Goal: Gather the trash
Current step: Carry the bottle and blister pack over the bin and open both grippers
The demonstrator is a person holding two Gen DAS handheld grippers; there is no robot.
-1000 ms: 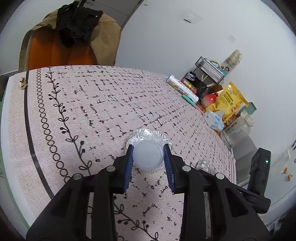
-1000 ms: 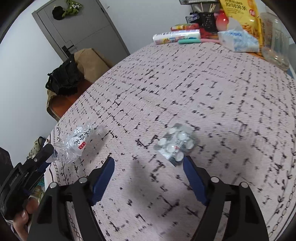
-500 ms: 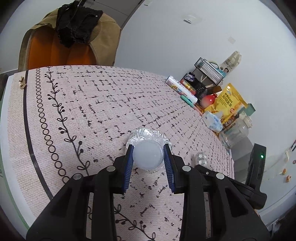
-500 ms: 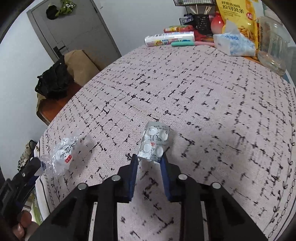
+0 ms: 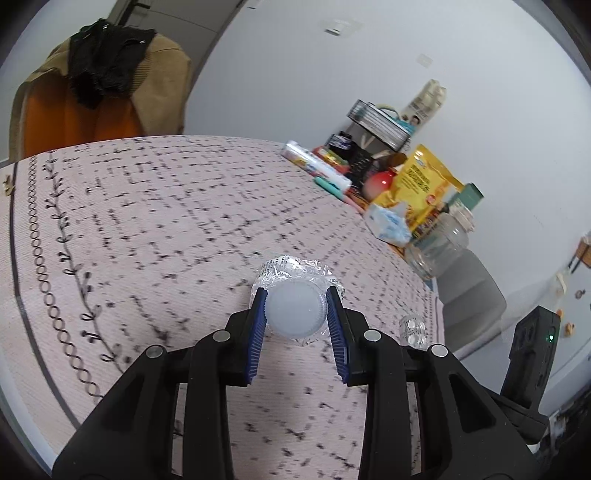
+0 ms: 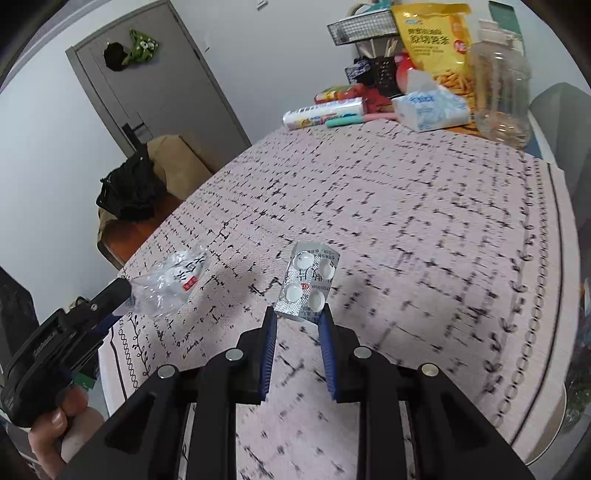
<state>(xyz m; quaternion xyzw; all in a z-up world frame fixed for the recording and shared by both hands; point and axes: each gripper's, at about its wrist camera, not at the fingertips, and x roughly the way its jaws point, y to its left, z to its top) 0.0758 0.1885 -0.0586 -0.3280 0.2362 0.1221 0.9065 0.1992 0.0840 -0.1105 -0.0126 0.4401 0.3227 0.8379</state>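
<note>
A crumpled clear plastic bottle (image 5: 291,271) with a white cap is clamped by its neck between the blue pads of my left gripper (image 5: 295,297), above the pink patterned tablecloth (image 5: 147,221). In the right wrist view that bottle (image 6: 179,275) sticks out of the left gripper (image 6: 120,291), which a hand holds at the left. My right gripper (image 6: 298,314) is shut on the lower edge of a silver blister pack (image 6: 308,280) of white pills, held clear of the tablecloth (image 6: 406,221). The blister pack (image 5: 413,330) also shows small in the left wrist view.
Along the table's far edge stand a yellow snack bag (image 6: 436,40), a tissue pack (image 6: 430,107), a clear jar (image 6: 502,85), a roll of bags (image 6: 323,112) and a wire basket (image 6: 364,24). A chair with coats (image 5: 99,88) and a grey door (image 6: 155,74) lie beyond.
The right gripper went from wide open around the blister pack to shut on it, then lifted it off the cloth. The left gripper rose and shifted with the bottle still in it.
</note>
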